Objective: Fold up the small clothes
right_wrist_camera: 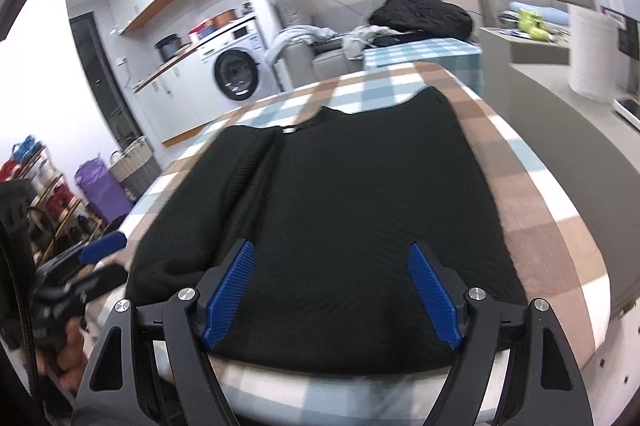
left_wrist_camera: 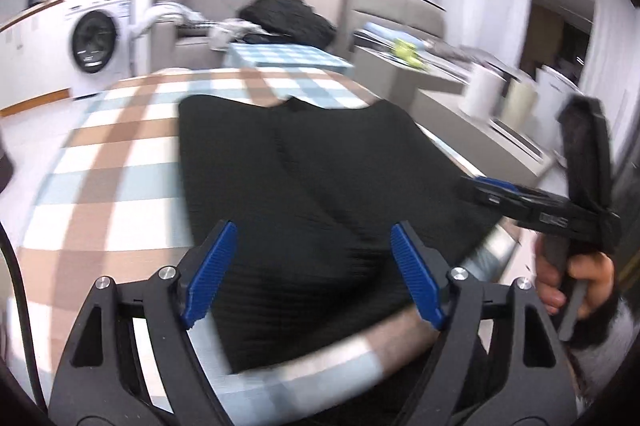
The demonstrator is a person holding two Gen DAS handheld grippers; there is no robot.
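Observation:
A black knit top (left_wrist_camera: 320, 186) lies flat on the checked table (left_wrist_camera: 120, 146), neckline at the far end, one sleeve folded in over the body. My left gripper (left_wrist_camera: 312, 238) is open and empty, hovering over the garment's near hem. My right gripper (right_wrist_camera: 332, 258) is open and empty over the near hem of the same top (right_wrist_camera: 352, 194). The right gripper also shows at the right in the left wrist view (left_wrist_camera: 520, 194), held in a hand. The left gripper shows at the left edge of the right wrist view (right_wrist_camera: 100, 246).
A second checked table (right_wrist_camera: 424, 52) with a black bundle (right_wrist_camera: 420, 12) stands behind. A washing machine (right_wrist_camera: 236, 74) is at the far left, a grey counter (right_wrist_camera: 560, 98) with a white cylinder (right_wrist_camera: 590, 54) at the right. A basket and purple bag (right_wrist_camera: 104, 186) stand on the floor.

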